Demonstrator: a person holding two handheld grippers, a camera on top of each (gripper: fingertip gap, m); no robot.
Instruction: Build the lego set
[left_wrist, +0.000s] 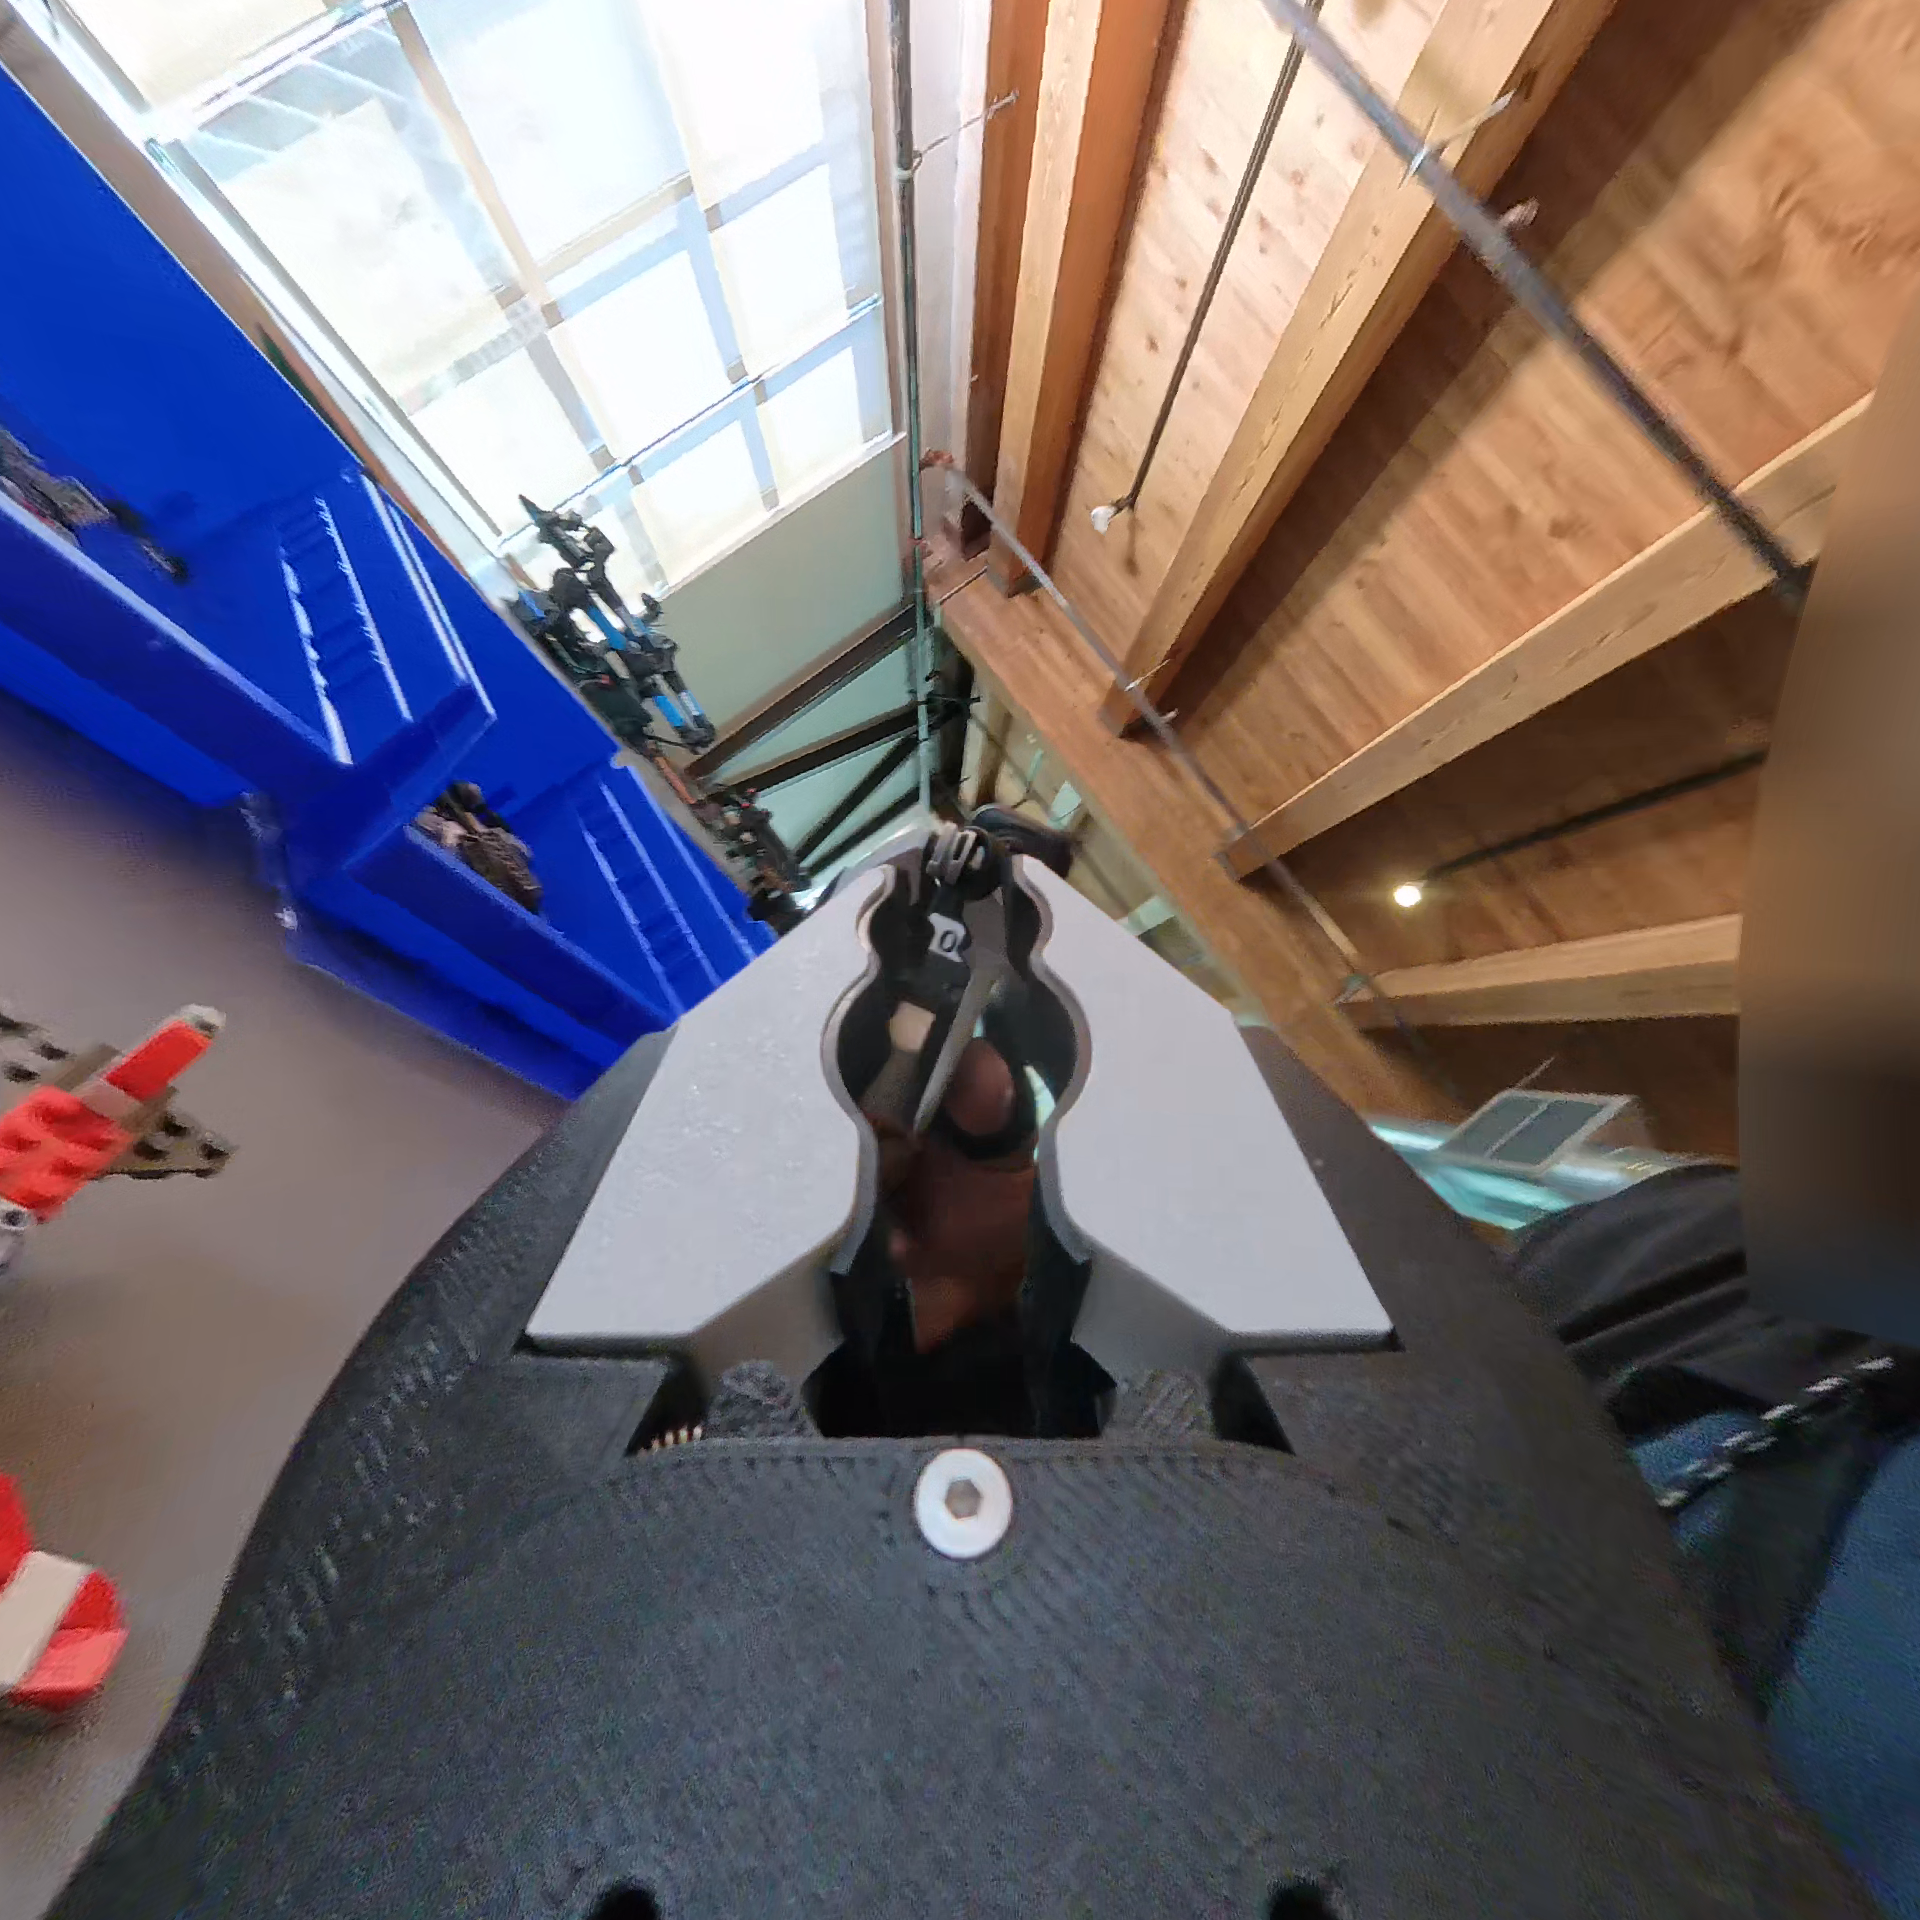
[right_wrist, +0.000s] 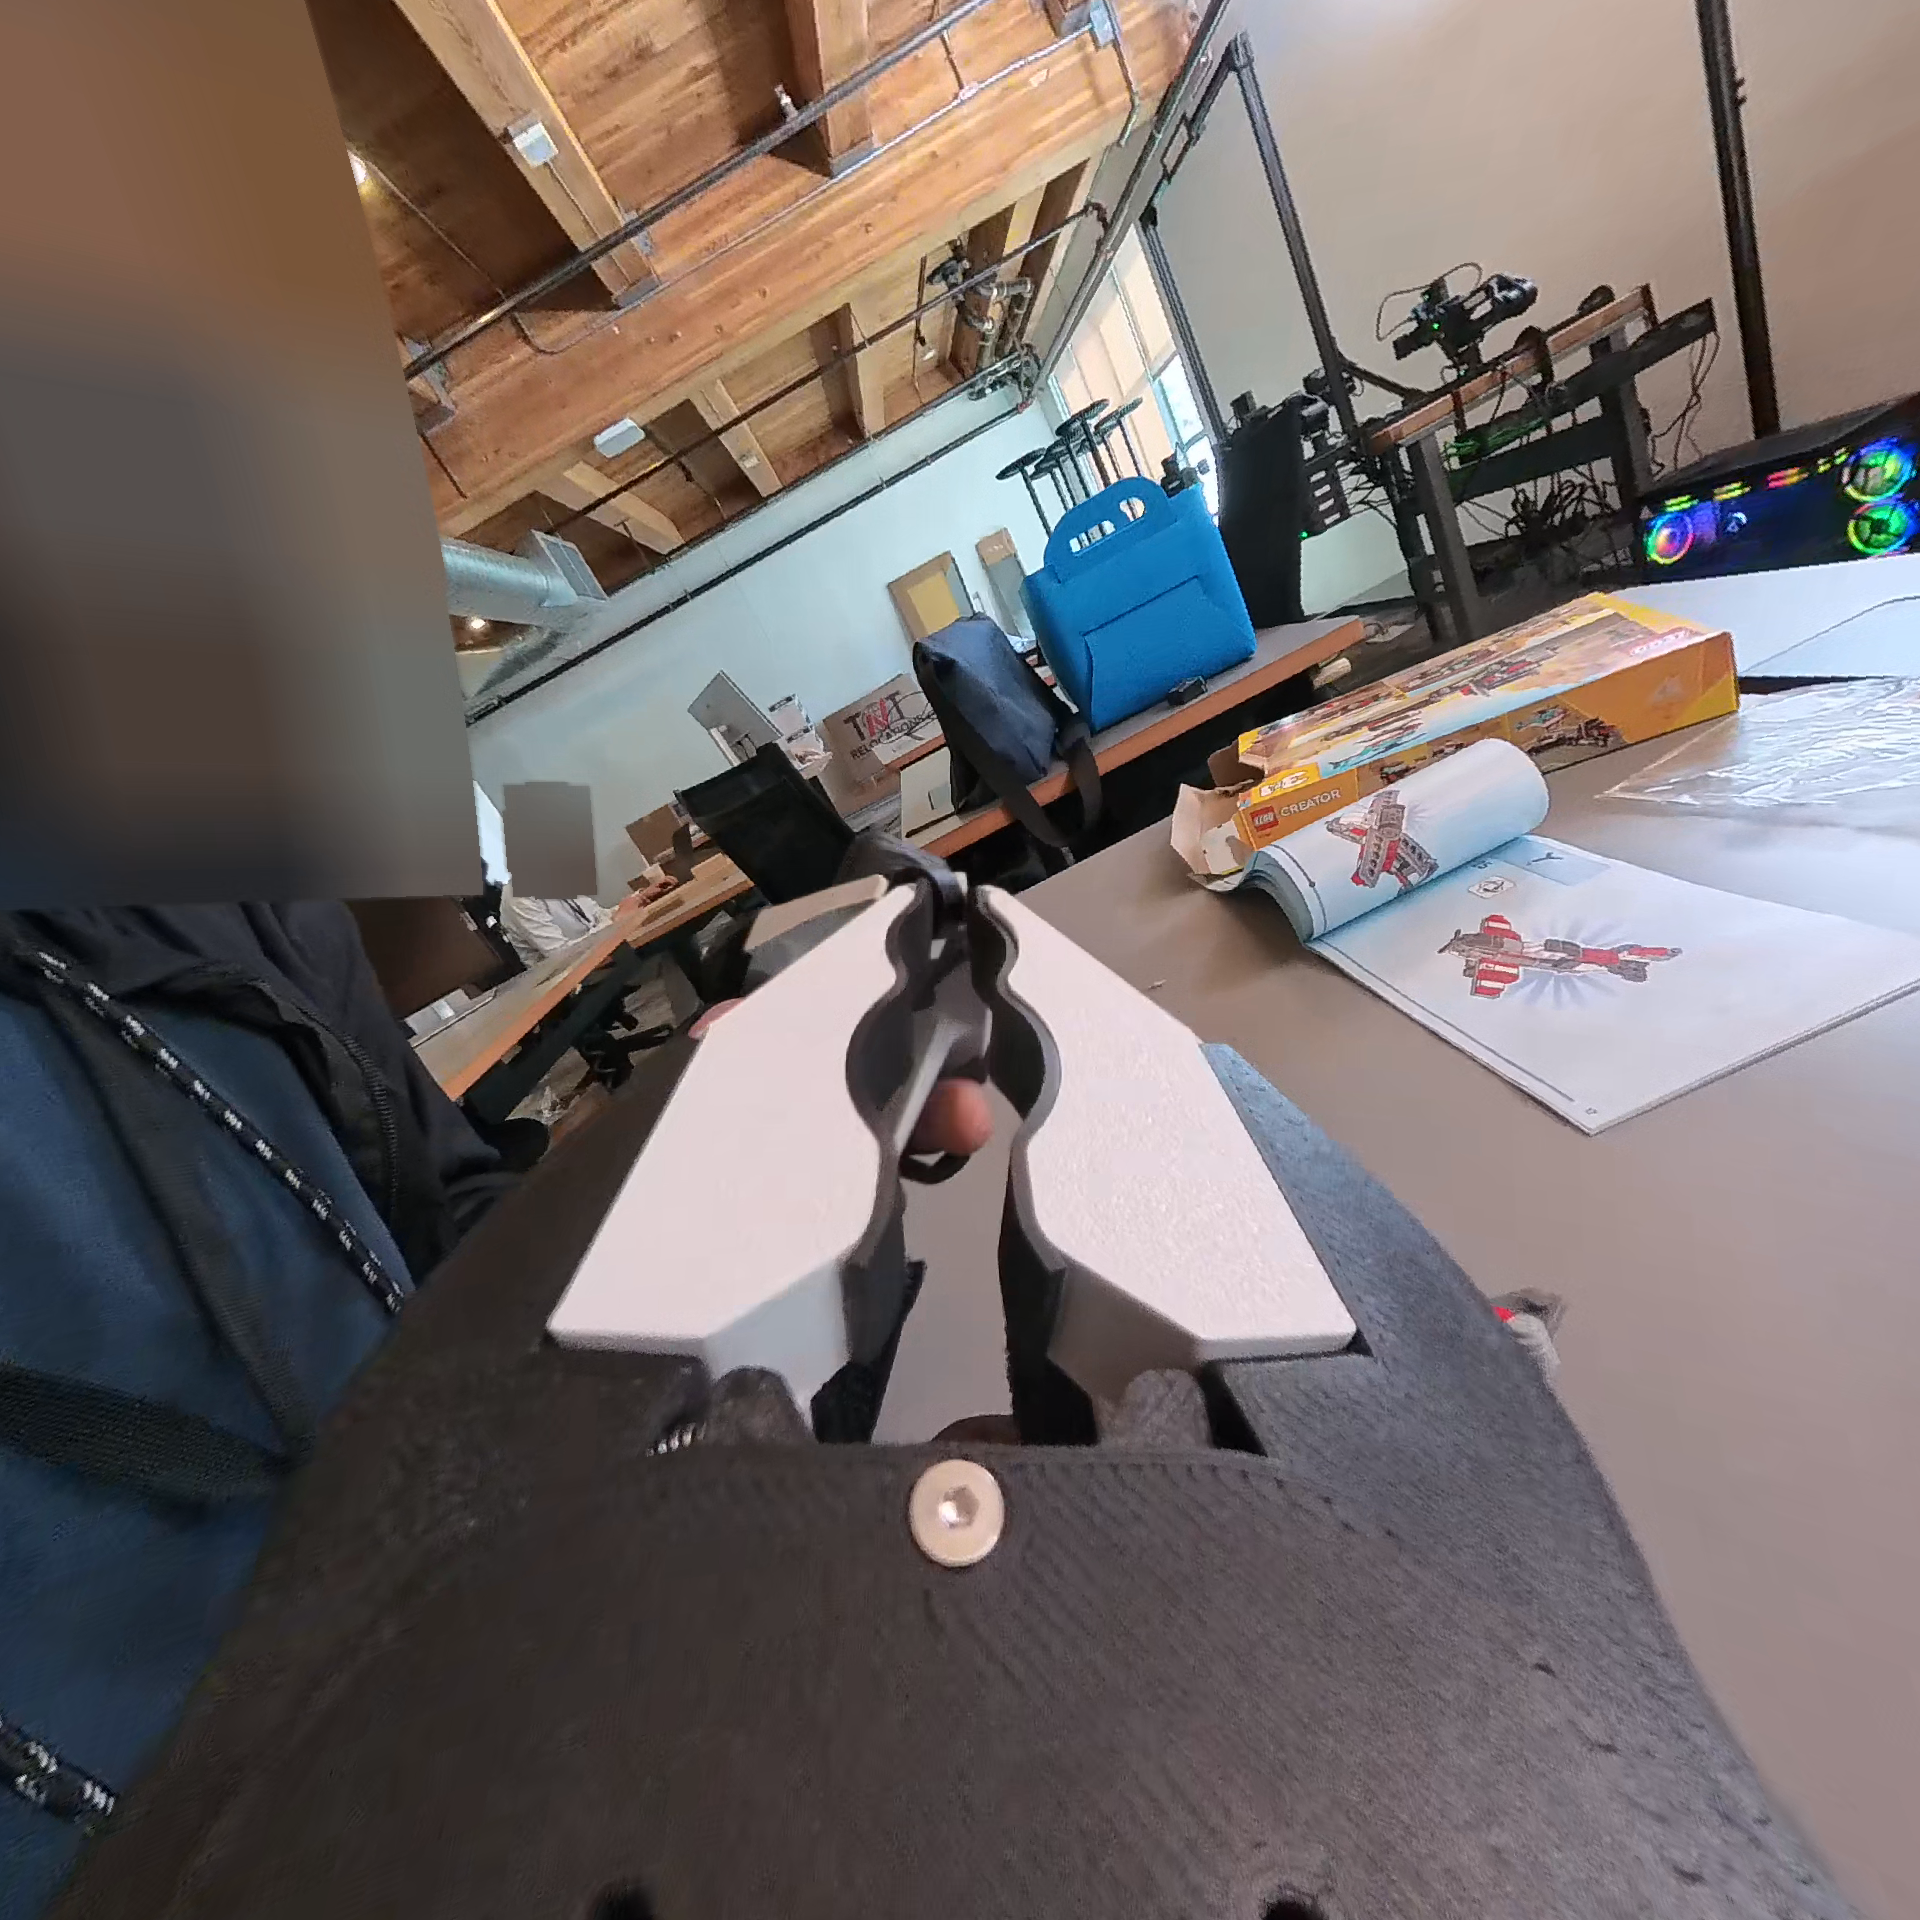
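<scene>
Both grippers are raised off the grey table and point at each other, tip to tip. My left gripper is shut on a small black and grey Lego piece at its tips. My right gripper is shut on a small dark piece; I cannot tell whether it is the same piece. Through each gripper's gap I see the other gripper's fingers and a person's fingertip. A partly built red and dark grey Lego model lies on the table at the far left of the left wrist view.
Blue bins holding dark pieces stand at the back left. A red and white sub-build lies near the left edge. An open instruction booklet, the yellow set box and a clear plastic bag lie at the right. A person's blue hoodie is close by. The grippers are tip to tip, or close to it.
</scene>
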